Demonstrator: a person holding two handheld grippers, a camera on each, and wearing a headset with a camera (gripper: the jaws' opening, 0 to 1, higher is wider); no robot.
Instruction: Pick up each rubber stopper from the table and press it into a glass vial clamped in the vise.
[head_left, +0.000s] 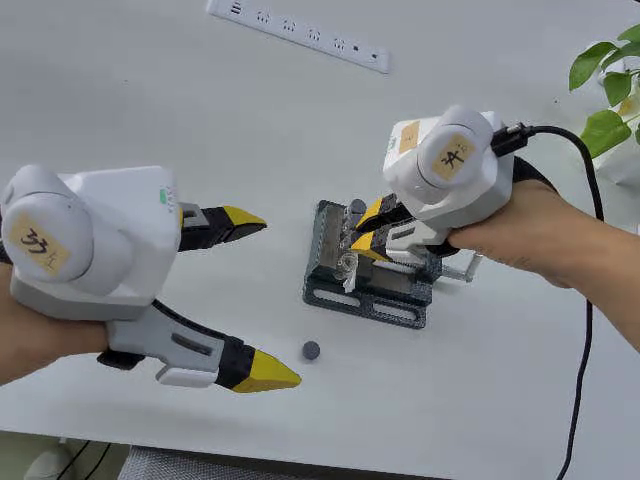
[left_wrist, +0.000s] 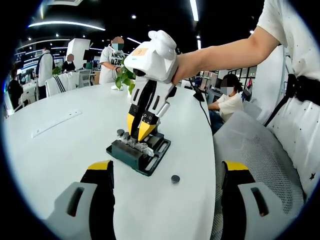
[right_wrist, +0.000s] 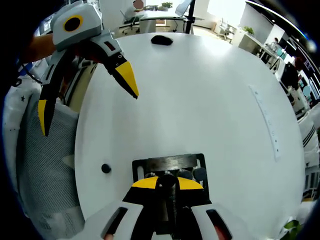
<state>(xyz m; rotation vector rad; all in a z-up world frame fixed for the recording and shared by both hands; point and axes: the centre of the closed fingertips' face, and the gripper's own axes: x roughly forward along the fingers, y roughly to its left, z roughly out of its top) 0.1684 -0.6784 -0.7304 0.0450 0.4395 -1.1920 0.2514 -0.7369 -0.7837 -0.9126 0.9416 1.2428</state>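
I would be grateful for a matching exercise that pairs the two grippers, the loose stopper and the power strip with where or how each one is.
Things:
1. left gripper
2. right gripper
3. loose stopper
4. power strip

Places or states:
A. lying alone on the person's side of the vise
B. fingers wide open, off to one side of the vise
C. along the far side of the table
D. fingers drawn together right over the vise

Pairs: 1-B, 2-D, 3-A, 4-C

Worktop (head_left: 200, 120) white. Vise (head_left: 330, 285) and stopper (head_left: 311, 350) dark grey. Left tool (head_left: 278, 300) and right tool (head_left: 365, 232) white, with yellow-on-black tips.
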